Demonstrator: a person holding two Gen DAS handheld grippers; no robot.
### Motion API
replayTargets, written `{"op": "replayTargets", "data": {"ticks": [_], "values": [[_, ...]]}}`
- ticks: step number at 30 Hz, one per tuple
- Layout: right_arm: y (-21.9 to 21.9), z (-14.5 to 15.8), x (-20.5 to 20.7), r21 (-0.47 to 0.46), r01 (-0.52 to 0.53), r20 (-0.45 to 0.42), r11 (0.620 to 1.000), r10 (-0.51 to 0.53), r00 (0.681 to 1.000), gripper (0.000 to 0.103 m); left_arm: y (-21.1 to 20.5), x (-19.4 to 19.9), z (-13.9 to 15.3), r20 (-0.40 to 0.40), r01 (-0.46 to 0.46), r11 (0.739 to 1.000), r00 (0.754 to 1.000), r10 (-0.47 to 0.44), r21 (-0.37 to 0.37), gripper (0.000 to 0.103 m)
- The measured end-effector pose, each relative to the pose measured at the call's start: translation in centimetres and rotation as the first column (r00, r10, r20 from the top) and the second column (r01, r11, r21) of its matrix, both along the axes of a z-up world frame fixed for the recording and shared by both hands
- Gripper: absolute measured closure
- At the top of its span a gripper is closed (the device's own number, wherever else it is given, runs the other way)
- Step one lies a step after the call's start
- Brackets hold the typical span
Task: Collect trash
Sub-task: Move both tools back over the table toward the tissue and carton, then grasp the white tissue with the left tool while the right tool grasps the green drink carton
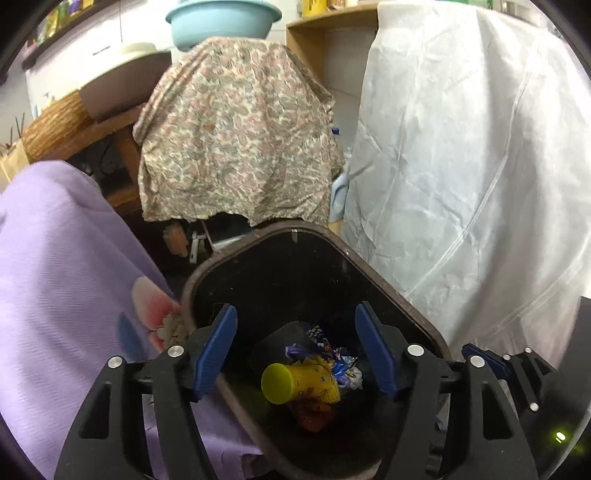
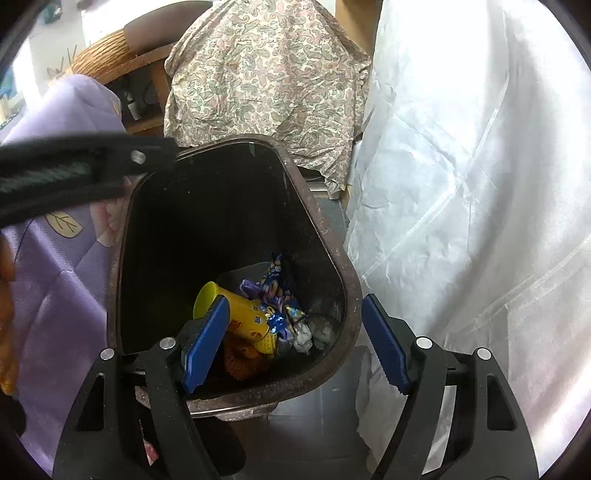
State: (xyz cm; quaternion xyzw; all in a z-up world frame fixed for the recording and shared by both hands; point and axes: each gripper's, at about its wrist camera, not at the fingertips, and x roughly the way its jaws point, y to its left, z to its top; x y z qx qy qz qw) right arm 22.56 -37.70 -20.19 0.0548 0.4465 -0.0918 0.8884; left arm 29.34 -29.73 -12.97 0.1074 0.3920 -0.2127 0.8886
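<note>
1. Left wrist view looks straight down into the trash bin point(image 1: 388, 284), a dark brown bin with a scuffed rim, and the left gripper point(image 1: 297, 350) hangs right over its mouth.
2. Left gripper's blue fingers point(image 1: 218, 350) stand wide apart, released, nothing between them.
3. Down at the bottom of the bin lies a yellow cup point(image 1: 295, 382) on its side, base turned toward the camera.
4. Beside the cup sits a tangle of blue and purple wrappers point(image 1: 332, 354), with something orange point(image 1: 312, 415) partly under the cup.
5. Over in the right wrist view, the right gripper point(image 2: 297, 339) is also spread open and empty, its left finger above the bin's inside, its right finger point(image 2: 384, 343) outside the rim point(image 2: 347, 273).
6. Same yellow cup point(image 2: 236, 314) shows here, wrappers point(image 2: 273, 291) touching it, and a crumpled grey-white wad point(image 2: 304, 334) just beside them.
7. Part of the other gripper's black frame point(image 2: 85, 166) crosses the upper left of this view, blurred.
8. Around the bin: a purple flowered cloth point(image 1: 66, 280) on the left, a paisley cloth point(image 1: 236, 133) draped behind, a white sheet point(image 1: 461, 166) on the right.
9. Up behind the paisley cloth sits a light blue basin point(image 1: 221, 22).
</note>
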Motion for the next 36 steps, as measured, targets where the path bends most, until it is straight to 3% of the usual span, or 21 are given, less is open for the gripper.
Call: {"op": "replayTargets", "data": {"ticks": [6,14,19,23,25,28,31,36], "values": [[0.4,1.2,-0.1,0.01,-0.008,0.021,1.0,0.008,1.0,0.029,2.3,-2.4,4.4,0.052,0.002,0.997,0.999,0.002,-0.075,0.021],[1.9,5.7,0.3,0.035,-0.04,0.119,0.999,0.036,0.992,0.029,8.1,-4.8,10.5,0.12,-0.002,0.991,0.993,0.018,-0.136,0.011],[4.3,9.8,0.6,0.056,-0.107,0.198,0.993,0.094,0.976,0.027,12.7,-5.2,12.8,0.179,-0.069,0.99,0.98,0.091,-0.124,0.007],[7.4,12.8,2.1,0.115,-0.204,0.236,0.972,0.173,0.956,0.025,17.8,-4.7,13.8,0.212,-0.178,0.978,0.957,0.197,-0.107,0.007],[9.3,14.0,3.2,0.147,-0.259,0.245,0.955,0.218,0.945,0.02,20.2,-4.6,14.1,0.23,-0.245,0.966,0.938,0.258,-0.083,0.007],[12.8,15.4,5.0,0.201,-0.348,0.255,0.916,0.294,0.921,0.02,24.2,-3.9,14.5,0.229,-0.338,0.939,0.911,0.342,-0.059,0.007],[16.9,16.4,7.1,0.232,-0.421,0.262,0.877,0.361,0.895,0.02,28.3,-3.0,14.4,0.215,-0.437,0.899,0.877,0.43,-0.017,0.007],[22.8,18.1,9.5,0.237,-0.493,0.274,0.837,0.429,0.861,0.02,34.7,-0.4,12.4,0.106,-0.56,0.828,0.824,0.556,0.013,0.009]]}}
